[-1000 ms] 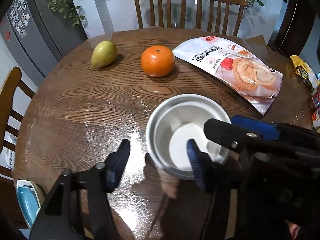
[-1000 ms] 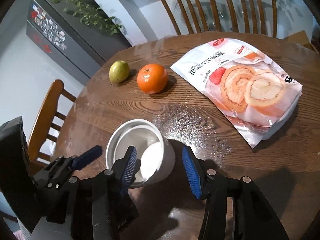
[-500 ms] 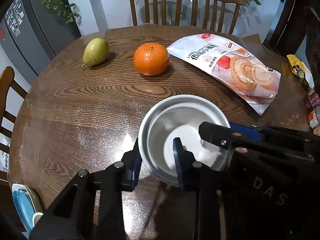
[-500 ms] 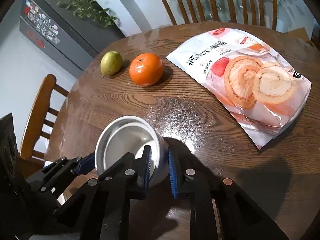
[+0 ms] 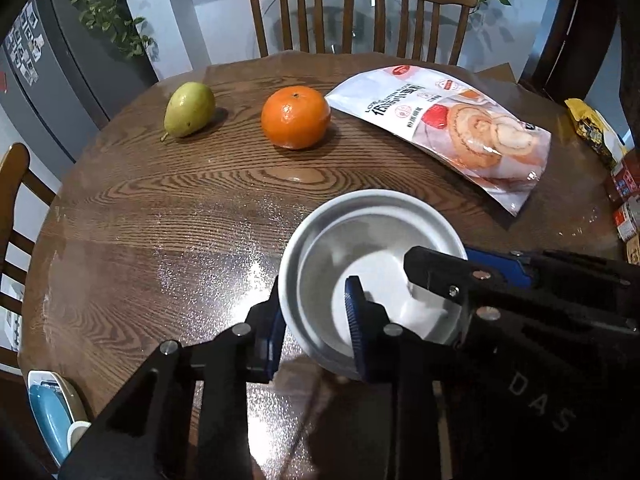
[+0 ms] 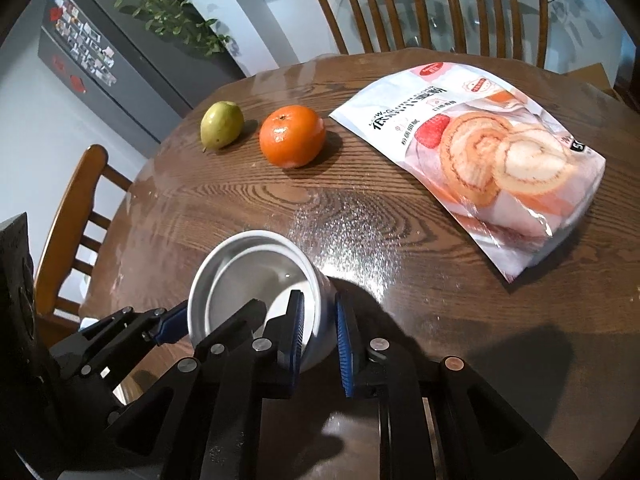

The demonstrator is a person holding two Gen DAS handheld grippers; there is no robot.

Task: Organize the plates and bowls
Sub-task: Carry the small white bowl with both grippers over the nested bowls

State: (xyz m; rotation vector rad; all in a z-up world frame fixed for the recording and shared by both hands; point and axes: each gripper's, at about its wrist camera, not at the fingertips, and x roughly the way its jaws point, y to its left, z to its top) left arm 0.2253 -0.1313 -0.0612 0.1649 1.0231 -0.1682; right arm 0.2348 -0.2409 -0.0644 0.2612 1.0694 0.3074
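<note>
Grasp step: left gripper (image 5: 316, 326) and right gripper (image 6: 320, 332) each clamped on opposite walls of bowl (image 6: 256, 276). Seemingly nested pair. Next: level lift off table (image 5: 160, 220).

A round wooden table (image 5: 168, 216) with strong grain carried a green pear (image 5: 189, 109) near its far left edge and an orange (image 5: 295, 117) just beside it, the two apart. To the right of the orange lay a flat white snack bag (image 5: 448, 132) printed with swirled cake rolls. Two wooden chairs (image 5: 304, 8) stood side by side behind the table, and a third (image 6: 76, 216) was at the left. A dark grey fridge (image 6: 104, 68) dotted with magnets stood in the left corner with trailing green leaves (image 6: 160, 4) above it. At the right edge sat a yellow packet (image 5: 592, 130), perhaps more snacks, too distorted to read.
</note>
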